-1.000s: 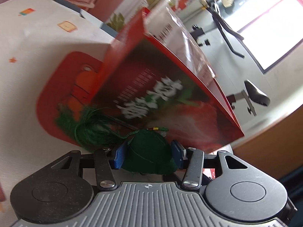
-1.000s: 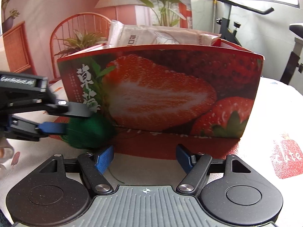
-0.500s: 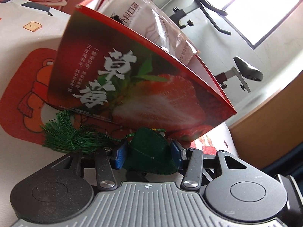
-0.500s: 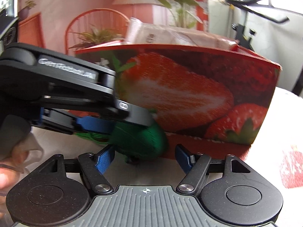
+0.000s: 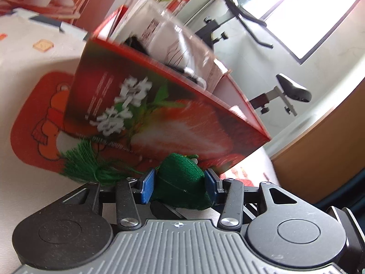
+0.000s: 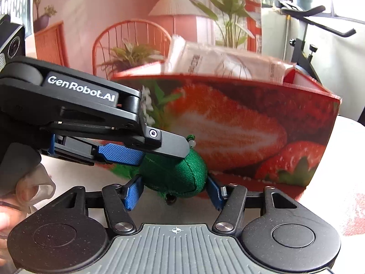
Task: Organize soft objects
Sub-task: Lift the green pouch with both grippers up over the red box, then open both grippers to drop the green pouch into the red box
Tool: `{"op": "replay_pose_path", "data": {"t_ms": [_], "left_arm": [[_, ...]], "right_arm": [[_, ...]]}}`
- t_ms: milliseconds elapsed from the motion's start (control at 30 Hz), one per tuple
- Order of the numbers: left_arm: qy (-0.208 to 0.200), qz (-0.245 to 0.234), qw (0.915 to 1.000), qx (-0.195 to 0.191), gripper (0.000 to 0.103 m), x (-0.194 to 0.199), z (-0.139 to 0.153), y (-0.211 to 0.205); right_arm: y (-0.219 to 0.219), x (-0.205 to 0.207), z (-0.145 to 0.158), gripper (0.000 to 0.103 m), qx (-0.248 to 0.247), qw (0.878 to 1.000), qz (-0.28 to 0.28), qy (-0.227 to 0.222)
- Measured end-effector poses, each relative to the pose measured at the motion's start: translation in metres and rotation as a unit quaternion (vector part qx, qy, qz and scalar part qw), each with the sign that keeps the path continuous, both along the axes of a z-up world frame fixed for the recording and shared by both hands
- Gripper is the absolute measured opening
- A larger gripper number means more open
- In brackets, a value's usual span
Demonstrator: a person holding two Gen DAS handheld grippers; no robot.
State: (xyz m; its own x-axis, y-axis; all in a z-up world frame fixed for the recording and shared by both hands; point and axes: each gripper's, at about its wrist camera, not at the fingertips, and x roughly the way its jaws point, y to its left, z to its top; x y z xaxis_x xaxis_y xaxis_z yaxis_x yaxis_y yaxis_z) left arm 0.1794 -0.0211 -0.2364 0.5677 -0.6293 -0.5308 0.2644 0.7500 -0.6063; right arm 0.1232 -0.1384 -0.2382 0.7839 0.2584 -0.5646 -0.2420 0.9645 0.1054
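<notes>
My left gripper (image 5: 178, 183) is shut on a green fabric sachet (image 5: 182, 182) with a green tassel (image 5: 89, 164) trailing to its left. In the right wrist view the left gripper (image 6: 146, 153) reaches in from the left and holds the sachet (image 6: 175, 175) between the fingers of my right gripper (image 6: 173, 193), which is open around it. The red strawberry-printed box (image 5: 159, 105) stands just behind, and also shows in the right wrist view (image 6: 239, 132). White plastic packets (image 6: 223, 64) stick out of its top.
The table has a white cloth with a red bear print (image 5: 41, 118) under the box. An exercise bike (image 5: 285, 91) and a window are behind, and a red chair (image 6: 132, 38) and plants stand beyond the box.
My left gripper has carried the sachet rightward and forward, between the right gripper's fingers. The right gripper's fingers have come closer together around it. The box's top has come into view.
</notes>
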Motion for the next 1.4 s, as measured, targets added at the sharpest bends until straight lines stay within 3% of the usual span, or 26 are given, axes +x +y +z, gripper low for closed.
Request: {"op": "replay_pose_path", "data": {"t_ms": [167, 367, 667, 800, 900, 1067, 1400], "left_arm": [[-0.046, 0.002, 0.9990, 0.001, 0.049, -0.009, 0.033, 0.000], [-0.118, 0.003, 0.9930, -0.002, 0.049, -0.006, 0.092, 0.001], [-0.199, 0.009, 0.9792, -0.039, 0.048, 0.018, 0.168, 0.002], [-0.220, 0.013, 0.9745, -0.043, 0.048, 0.030, 0.184, -0.002], [-0.224, 0.010, 0.9739, -0.038, 0.048, 0.041, 0.181, -0.006], [-0.200, 0.000, 0.9795, -0.022, 0.048, 0.062, 0.154, -0.014], [-0.124, -0.020, 0.9911, 0.045, 0.047, 0.107, 0.076, -0.037]], "right_arm": [[-0.001, -0.004, 0.032, 0.056, -0.001, 0.999, 0.009, -0.032], [-0.003, 0.010, 0.090, 0.056, -0.019, 0.995, 0.030, -0.090], [-0.003, 0.050, 0.175, 0.056, -0.066, 0.978, 0.065, -0.185], [0.000, 0.067, 0.193, 0.056, -0.094, 0.968, 0.074, -0.220], [-0.001, 0.080, 0.194, 0.056, -0.111, 0.963, 0.077, -0.232], [-0.009, 0.106, 0.176, 0.056, -0.113, 0.969, 0.070, -0.209], [-0.032, 0.140, 0.093, 0.056, -0.124, 0.988, 0.026, -0.092]]}}
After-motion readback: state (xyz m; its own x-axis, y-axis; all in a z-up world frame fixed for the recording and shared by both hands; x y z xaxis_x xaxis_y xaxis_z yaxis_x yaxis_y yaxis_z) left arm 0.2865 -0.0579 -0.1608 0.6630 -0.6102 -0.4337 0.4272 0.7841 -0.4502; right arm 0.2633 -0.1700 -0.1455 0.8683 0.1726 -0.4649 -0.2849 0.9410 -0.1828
